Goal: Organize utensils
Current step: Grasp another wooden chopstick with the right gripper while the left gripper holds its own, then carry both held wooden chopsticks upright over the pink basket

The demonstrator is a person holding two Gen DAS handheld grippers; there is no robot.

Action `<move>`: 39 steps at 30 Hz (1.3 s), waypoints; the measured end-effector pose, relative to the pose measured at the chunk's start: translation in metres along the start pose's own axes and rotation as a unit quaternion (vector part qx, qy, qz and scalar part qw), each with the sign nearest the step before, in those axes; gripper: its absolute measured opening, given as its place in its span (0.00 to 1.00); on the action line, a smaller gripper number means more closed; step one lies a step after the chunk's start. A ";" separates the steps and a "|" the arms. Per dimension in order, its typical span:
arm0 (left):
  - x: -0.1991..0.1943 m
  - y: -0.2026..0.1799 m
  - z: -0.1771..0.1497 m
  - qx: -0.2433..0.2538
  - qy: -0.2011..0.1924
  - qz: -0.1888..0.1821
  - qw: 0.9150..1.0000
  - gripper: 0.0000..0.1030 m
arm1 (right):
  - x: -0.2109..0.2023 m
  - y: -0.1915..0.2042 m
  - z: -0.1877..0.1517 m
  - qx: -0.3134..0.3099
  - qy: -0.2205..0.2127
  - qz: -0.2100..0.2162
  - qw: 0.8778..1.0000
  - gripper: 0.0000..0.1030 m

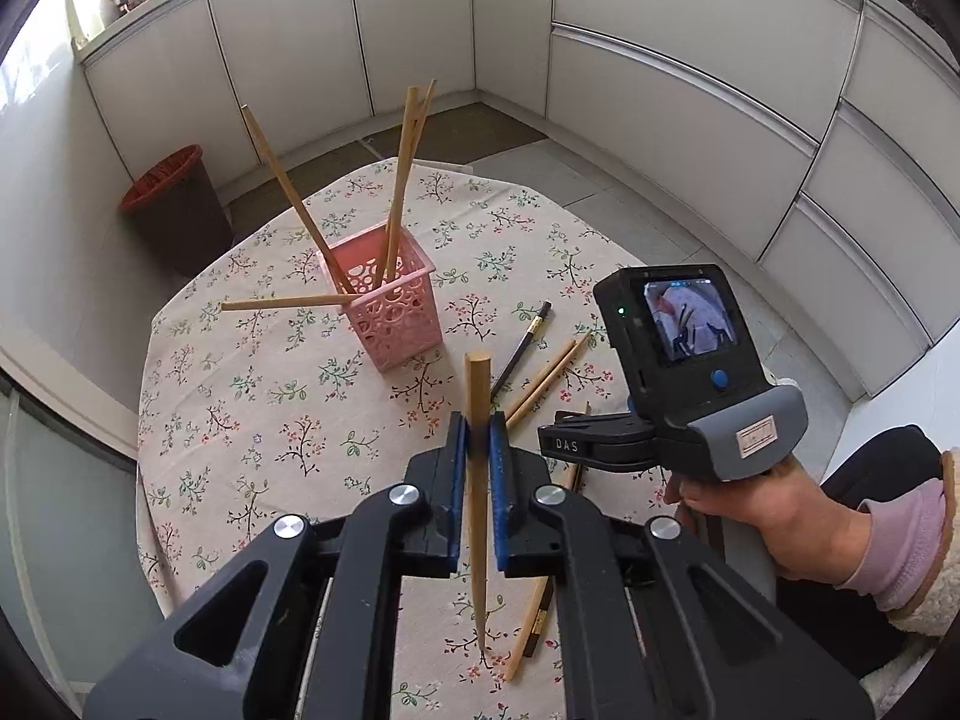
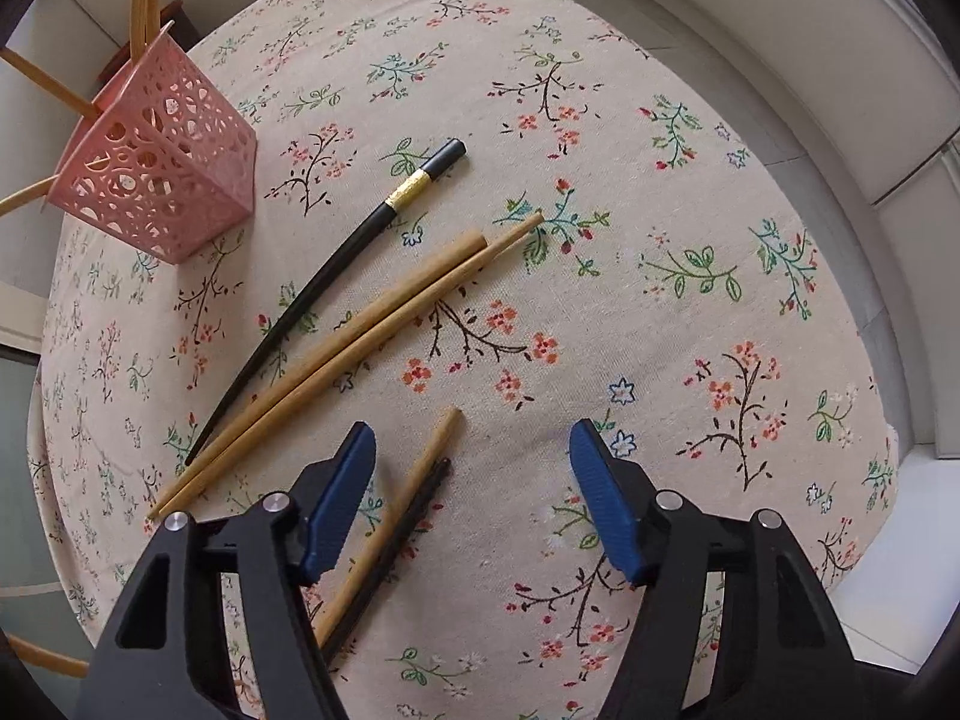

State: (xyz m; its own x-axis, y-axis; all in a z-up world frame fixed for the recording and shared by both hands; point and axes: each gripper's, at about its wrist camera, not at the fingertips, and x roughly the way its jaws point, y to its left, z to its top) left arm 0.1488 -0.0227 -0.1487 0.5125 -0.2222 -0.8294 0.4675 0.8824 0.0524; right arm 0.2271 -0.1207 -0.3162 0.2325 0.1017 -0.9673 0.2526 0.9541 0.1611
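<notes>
**Left gripper clamps one wooden chopstick; right gripper open over the loose ones**

A round table [image 2: 660, 192] under a floral cloth fills both views, with pale cabinets [image 1: 690, 120] curving behind it and a dark bin [image 1: 180, 216] with a red rim on the floor beyond.

The pink basket [image 1: 390, 306], a perforated square holder, stands upright on the cloth towards the far side. Several wooden chopsticks lean out of it at different angles, and one pokes sideways through its wall.

The left gripper [image 1: 478, 432] is closed tight on a single chopstick [image 1: 477, 396]; the blue pads press its middle, and it stands nearly upright above the table, thick end up, thin tip down.

The right gripper [image 2: 474, 450], held in a hand [image 1: 750, 498] with a pink cuff, points down at the table with its jaws spread well apart and nothing pressed between the pads. Between the jaws, nearer the left finger, a wooden stick [image 2: 408, 492] and a dark stick [image 2: 414, 510] lie side by side on the cloth.

Nearer the basket lie a wooden pair [image 2: 360, 330], touching along their length, and just beside them a black chopstick [image 2: 336, 264] with a gold band.
</notes>
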 end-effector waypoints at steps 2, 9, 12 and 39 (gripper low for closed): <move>0.000 0.002 -0.002 -0.004 -0.001 0.001 1.000 0.07 | 0.003 0.008 0.001 -0.009 -0.006 -0.008 1.000 0.66; -0.005 0.014 -0.003 -0.025 -0.008 0.013 1.000 0.07 | -0.001 0.023 -0.003 -0.031 -0.030 0.002 0.999 0.10; -0.009 0.015 -0.002 -0.031 -0.016 0.016 0.999 0.07 | -0.006 0.021 -0.003 -0.022 -0.033 0.046 0.998 0.08; -0.108 0.026 0.092 -0.098 -0.195 0.028 0.975 0.06 | -0.305 -0.048 0.019 -0.075 -0.318 0.188 0.926 0.04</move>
State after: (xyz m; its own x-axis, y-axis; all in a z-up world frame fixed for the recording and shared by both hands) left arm 0.1719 -0.0141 -0.0062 0.7864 -0.2793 -0.5510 0.3042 0.9514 -0.0481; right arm 0.1619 -0.2031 -0.0255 0.7953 0.2944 -0.5300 -0.0807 0.9178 0.3887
